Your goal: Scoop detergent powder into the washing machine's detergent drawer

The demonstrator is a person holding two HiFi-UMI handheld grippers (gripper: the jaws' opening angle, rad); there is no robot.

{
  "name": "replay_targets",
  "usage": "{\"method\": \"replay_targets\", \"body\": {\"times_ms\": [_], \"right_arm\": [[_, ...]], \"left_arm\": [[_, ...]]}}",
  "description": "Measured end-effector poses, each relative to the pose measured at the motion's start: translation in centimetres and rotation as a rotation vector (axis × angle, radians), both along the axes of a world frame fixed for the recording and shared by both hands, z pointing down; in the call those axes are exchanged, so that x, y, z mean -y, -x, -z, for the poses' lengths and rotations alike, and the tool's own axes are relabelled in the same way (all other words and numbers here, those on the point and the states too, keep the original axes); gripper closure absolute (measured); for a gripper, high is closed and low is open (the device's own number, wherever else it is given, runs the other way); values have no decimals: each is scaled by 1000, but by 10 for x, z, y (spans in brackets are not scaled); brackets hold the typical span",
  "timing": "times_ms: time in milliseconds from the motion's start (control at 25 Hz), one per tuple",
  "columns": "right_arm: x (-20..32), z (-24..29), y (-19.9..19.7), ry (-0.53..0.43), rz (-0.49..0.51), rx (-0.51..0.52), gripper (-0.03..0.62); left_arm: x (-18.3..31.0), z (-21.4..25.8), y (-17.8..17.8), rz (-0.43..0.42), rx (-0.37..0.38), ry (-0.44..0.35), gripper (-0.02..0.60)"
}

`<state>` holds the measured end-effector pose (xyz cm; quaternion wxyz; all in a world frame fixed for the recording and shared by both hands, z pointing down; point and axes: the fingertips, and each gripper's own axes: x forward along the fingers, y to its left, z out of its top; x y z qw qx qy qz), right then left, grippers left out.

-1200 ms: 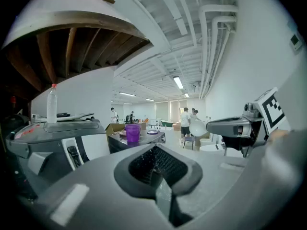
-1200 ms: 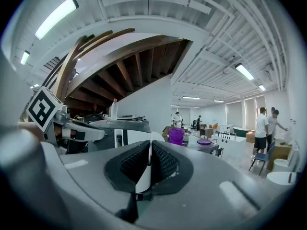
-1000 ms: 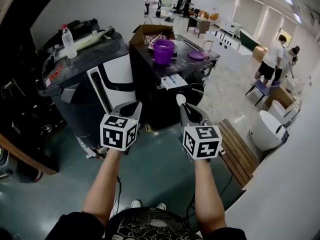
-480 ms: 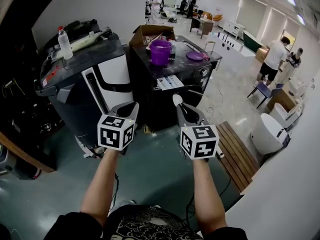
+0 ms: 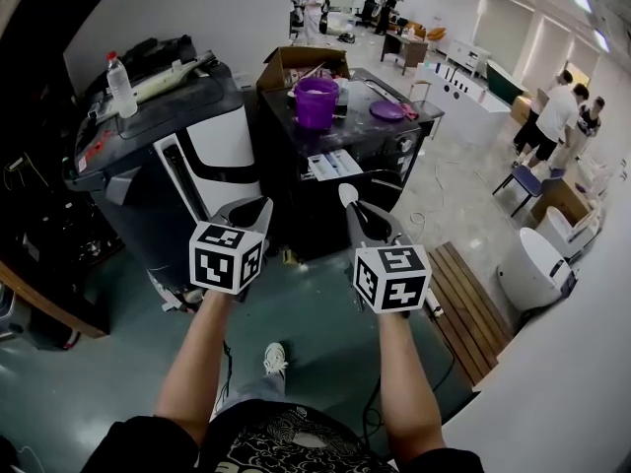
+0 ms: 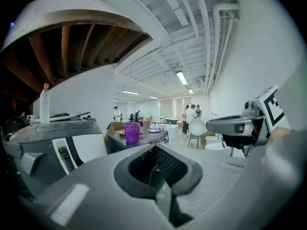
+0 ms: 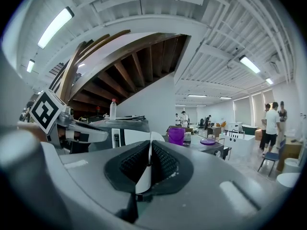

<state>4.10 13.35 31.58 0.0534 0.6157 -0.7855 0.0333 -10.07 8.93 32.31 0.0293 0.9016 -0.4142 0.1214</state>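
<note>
Scoop (image 7: 142, 176) in right claw (image 7: 150, 152); purple tub's (image 5: 317, 101) contents unseen.

left claw (image 5: 256, 208) and right claw (image 5: 357, 215) were matt grey plastic, pads (image 7: 164, 163) black and ribbed | scoop (image 7: 144, 176) was smooth white plastic | bucket (image 5: 317, 100) was glossy purple plastic | box (image 5: 286, 65) was matt cardboard | pallet (image 5: 465, 292) was bare wood | floor (image 5: 315, 313) shone smooth
</note>
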Motion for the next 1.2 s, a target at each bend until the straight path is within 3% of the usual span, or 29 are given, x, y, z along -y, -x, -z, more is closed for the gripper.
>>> {"method": "replay_targets", "body": {"times_ms": [360,1200], "right_arm": [[56,-12,-14,18,-5,-16,559],[272,-13,-23,72,-29,-9,559]], "left_arm": [[58,-17,-17,-11,-13,22,581],[278,-24,-44,-83,-33,68,581]]}}
